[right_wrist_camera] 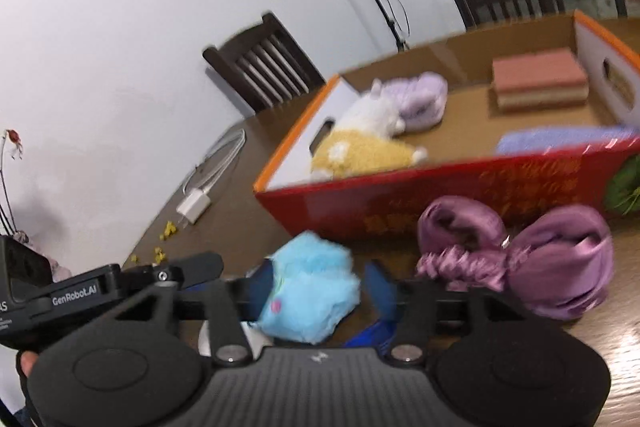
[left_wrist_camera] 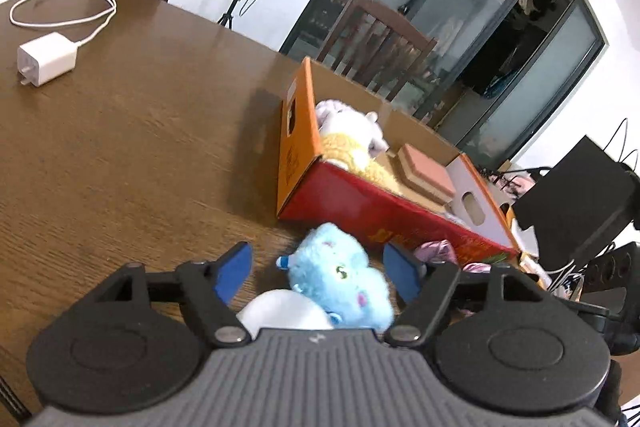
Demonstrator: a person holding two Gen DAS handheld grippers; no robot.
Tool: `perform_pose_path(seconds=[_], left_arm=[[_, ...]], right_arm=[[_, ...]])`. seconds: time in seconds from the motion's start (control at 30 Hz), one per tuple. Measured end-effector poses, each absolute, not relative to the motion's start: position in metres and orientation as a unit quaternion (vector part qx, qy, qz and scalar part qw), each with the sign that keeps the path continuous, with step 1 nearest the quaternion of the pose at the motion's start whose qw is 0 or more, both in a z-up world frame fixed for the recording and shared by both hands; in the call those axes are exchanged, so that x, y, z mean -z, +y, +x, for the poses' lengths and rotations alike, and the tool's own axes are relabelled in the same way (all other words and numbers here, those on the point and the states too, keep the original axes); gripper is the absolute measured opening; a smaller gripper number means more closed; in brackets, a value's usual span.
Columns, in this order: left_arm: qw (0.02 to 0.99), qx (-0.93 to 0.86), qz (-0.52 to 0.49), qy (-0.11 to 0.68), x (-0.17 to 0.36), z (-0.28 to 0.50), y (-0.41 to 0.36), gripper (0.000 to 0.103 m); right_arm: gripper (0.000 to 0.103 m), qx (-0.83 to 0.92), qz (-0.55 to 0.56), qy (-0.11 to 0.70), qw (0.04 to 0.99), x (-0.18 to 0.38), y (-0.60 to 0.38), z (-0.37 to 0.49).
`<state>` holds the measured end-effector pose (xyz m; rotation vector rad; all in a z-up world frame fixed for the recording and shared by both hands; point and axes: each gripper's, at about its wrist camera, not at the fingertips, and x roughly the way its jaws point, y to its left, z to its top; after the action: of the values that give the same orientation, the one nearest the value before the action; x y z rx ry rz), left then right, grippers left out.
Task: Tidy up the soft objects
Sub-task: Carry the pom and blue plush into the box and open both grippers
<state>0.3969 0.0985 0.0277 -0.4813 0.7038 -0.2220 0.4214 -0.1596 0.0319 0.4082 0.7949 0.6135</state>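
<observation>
Plush toy [left_wrist_camera: 340, 279], blue and fluffy, lies on the table [left_wrist_camera: 140, 147] between my left gripper's [left_wrist_camera: 316, 275] spread blue fingers [left_wrist_camera: 234, 273], which stand clear of it; the box [left_wrist_camera: 384, 211] waits just beyond, already holding other soft things, so I judge it the destination. From my right gripper [right_wrist_camera: 316, 287] the toy [right_wrist_camera: 312, 291] again sits between parted, untouching fingers, beside a purple cloth [right_wrist_camera: 520, 255] near the box [right_wrist_camera: 460, 195].
</observation>
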Motion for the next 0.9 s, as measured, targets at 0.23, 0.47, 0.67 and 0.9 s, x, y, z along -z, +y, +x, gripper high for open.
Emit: perform_pose_path(seconds=[0.23, 0.47, 0.67, 0.9], left_arm=[[0.865, 0.134, -0.294, 0.385, 0.006, 0.426, 0.11, 0.045], [0.866, 0.14, -0.316, 0.361, 0.0, 0.423, 0.109, 0.037], [0.872, 0.188, -0.327, 0.312, -0.043, 0.373, 0.095, 0.037], [0.861, 0.207, -0.322, 0.335, -0.007, 0.27, 0.035, 0.042]], right_arm=[[0.045, -0.283, 0.214, 0.413, 0.839, -0.009, -0.137, 0.435], [0.038, -0.291, 0.228, 0.398, 0.84, -0.009, -0.137, 0.438], [0.038, -0.304, 0.218, 0.339, 0.864, -0.055, -0.155, 0.399], [0.039, -0.327, 0.213, 0.322, 0.862, -0.05, -0.221, 0.284]])
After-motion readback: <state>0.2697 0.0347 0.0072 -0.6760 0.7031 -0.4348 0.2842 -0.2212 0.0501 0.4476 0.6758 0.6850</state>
